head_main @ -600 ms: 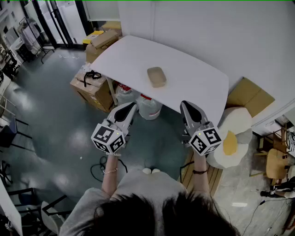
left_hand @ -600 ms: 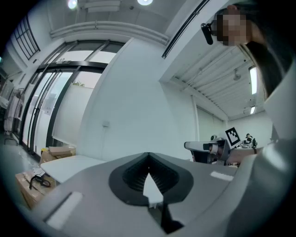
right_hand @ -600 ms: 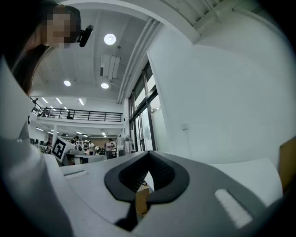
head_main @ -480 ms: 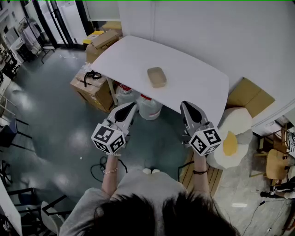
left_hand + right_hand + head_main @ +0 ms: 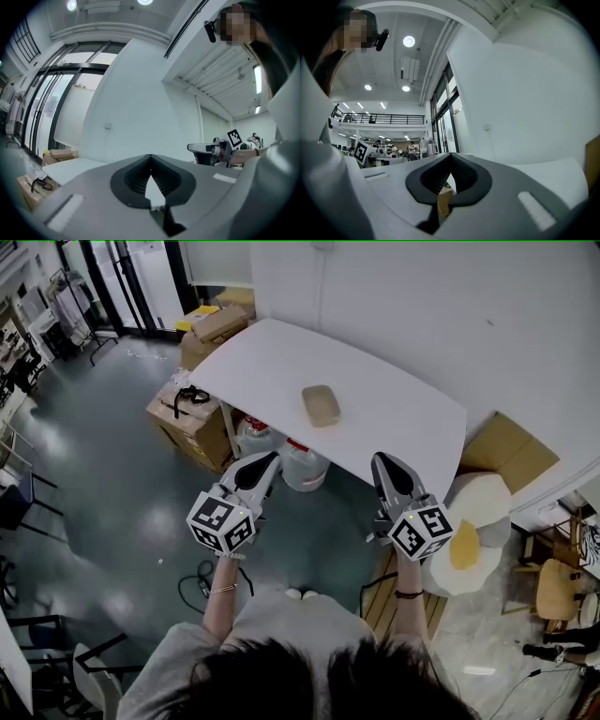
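Note:
A small tan tray-like object (image 5: 321,405) lies on the white table (image 5: 394,418). My left gripper (image 5: 266,460) hangs over the floor just short of the table's near edge, shut and empty. My right gripper (image 5: 384,461) hangs level with it near the table's right end, also shut and empty. Both point toward the table, about a table's width apart. In the left gripper view the left gripper (image 5: 150,162) has its jaws closed tip to tip, with the table (image 5: 70,167) beyond. The right gripper (image 5: 451,160) looks the same in its own view.
Cardboard boxes (image 5: 192,414) stand at the table's left end, with more (image 5: 218,322) behind. Water jugs (image 5: 302,461) sit under the table. A white and yellow egg-shaped cushion (image 5: 471,523) and flat cardboard (image 5: 511,444) lie on the right. A white wall backs the table.
Both grippers stay shut in the same pose. The head view has shifted slightly, so the table and grippers sit a little lower in the picture.

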Demonstrator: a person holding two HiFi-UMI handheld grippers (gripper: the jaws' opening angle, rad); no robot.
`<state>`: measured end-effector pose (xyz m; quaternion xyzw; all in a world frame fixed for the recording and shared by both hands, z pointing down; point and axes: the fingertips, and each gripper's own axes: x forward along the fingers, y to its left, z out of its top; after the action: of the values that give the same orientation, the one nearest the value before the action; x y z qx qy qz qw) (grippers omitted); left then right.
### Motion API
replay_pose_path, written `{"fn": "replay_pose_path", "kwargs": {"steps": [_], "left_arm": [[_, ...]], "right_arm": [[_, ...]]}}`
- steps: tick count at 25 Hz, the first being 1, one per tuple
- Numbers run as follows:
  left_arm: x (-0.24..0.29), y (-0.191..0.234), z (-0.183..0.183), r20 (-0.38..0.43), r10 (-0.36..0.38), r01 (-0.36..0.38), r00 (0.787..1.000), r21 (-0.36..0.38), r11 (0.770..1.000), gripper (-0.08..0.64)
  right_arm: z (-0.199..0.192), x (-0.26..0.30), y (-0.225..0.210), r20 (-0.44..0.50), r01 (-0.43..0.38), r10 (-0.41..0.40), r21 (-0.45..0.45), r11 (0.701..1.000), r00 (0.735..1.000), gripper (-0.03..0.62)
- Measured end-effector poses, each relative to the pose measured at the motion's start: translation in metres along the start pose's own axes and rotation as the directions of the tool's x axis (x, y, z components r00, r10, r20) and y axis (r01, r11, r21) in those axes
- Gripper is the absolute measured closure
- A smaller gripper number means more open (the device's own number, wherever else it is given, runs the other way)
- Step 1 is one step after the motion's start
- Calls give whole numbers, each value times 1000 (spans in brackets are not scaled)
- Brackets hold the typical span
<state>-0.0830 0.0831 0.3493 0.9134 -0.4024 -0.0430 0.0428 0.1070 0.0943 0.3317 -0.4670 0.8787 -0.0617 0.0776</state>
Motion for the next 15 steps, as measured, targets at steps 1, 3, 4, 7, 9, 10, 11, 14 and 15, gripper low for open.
{"fn": "replay_pose_path", "kwargs": {"steps": [1,3,4,7,9,10,11,14,15], "left_arm": [[1,-2,-1,1,1,-1,1000,-3,1000,565],[4,-4,-2,2,7,-7,1000,-7,1000,565],[5,-5,-3,2,12,-12,1000,-8,1000,565],[9,-12,-5,3,19,-19,1000,-8,1000,565],[12,-16,-5,3,22,-22,1000,-6,1000,565],[12,-15,-5,4,26,-26,1000,-6,1000,565],[13,-13,-5,3,31,-31,1000,-7,999,565],[19,-9,-9,-5,44,-44,999,-11,999,565],[21,-8,-9,-5,46,-46,999,-12,999,565]], "right_arm": [[0,-1,-5,-1,-1,1,3,1000,1000,580],[1,-3,-12,-12,-7,7,2,1000,1000,580],[2,-3,-14,-16,-13,13,2,1000,1000,580],[-1,-6,-20,-18,-23,23,11,1000,1000,580],[-2,-6,-22,-16,-23,24,19,1000,1000,580],[-2,-4,-23,-15,-26,26,25,999,1000,580],[-3,-1,-22,-14,-30,31,31,999,999,580],[-7,5,-25,-17,-42,43,43,998,999,580],[-8,7,-27,-18,-43,44,48,998,999,580]]}}
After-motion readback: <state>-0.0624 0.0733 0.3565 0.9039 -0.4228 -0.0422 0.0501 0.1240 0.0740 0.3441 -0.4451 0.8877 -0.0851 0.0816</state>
